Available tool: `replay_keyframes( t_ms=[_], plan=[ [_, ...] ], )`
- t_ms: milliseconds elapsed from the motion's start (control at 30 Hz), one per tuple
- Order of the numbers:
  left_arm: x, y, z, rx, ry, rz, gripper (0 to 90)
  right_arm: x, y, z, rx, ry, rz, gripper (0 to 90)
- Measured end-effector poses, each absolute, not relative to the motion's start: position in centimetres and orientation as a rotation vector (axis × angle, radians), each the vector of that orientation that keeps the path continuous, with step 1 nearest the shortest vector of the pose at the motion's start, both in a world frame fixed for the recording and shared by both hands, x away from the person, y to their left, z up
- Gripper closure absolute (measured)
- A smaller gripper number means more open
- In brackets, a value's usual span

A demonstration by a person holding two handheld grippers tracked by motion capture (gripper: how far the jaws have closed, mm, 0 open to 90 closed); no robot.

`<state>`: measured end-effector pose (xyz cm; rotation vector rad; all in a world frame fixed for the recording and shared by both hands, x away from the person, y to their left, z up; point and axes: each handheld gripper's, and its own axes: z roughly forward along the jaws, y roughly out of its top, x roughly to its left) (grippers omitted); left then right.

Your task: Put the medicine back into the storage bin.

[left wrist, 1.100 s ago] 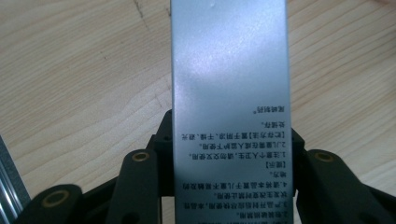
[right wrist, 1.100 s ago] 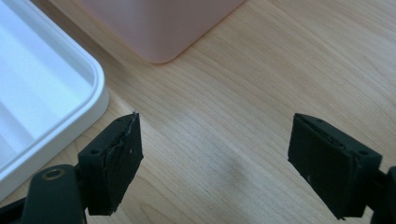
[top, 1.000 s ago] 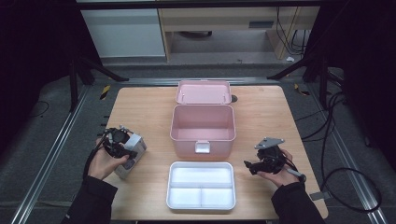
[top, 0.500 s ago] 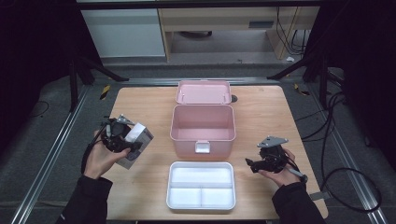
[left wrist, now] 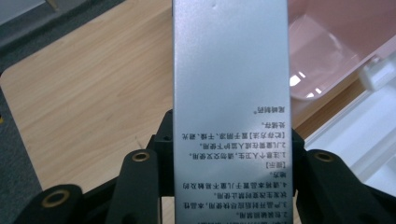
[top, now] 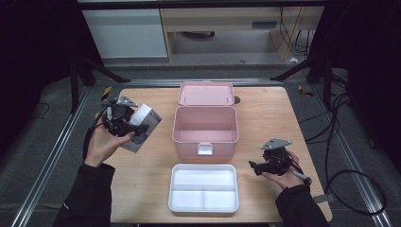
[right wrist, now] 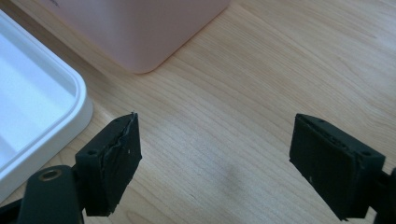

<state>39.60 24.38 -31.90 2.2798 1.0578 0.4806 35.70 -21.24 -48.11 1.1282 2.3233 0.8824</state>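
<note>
1. Jaws of the left gripper [top: 126, 126] are clamped on a silver-white carton [top: 142, 126], which hangs tilted above the table's left edge [top: 116, 142], just left of the open pink box [top: 205, 128].
2. Printed text runs along the carton [left wrist: 229, 93] in the left gripper view, with a black jaw against each side.
3. Right gripper [top: 257, 168] rests near the table's front right corner with its jaws spread wide and nothing between them, beside the white divided tray [top: 204, 208].
4. Pink lid [top: 206, 93] lies behind the box at the far edge.
</note>
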Motion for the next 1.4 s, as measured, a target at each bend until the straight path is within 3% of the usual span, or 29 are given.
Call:
replay_keyframes(
  t_ms=[700,1400],
  plan=[
    [43.3,17.9,-29.0,2.305,0.899,0.434,56.1,35.8,-21.4,-48.4,1.128,2.333,0.881,16.3],
    [46.1,11.4,-29.5,2.359,0.801,0.378,56.1,35.9,-21.5,-48.6,1.122,2.338,0.872,16.2]
  ],
)
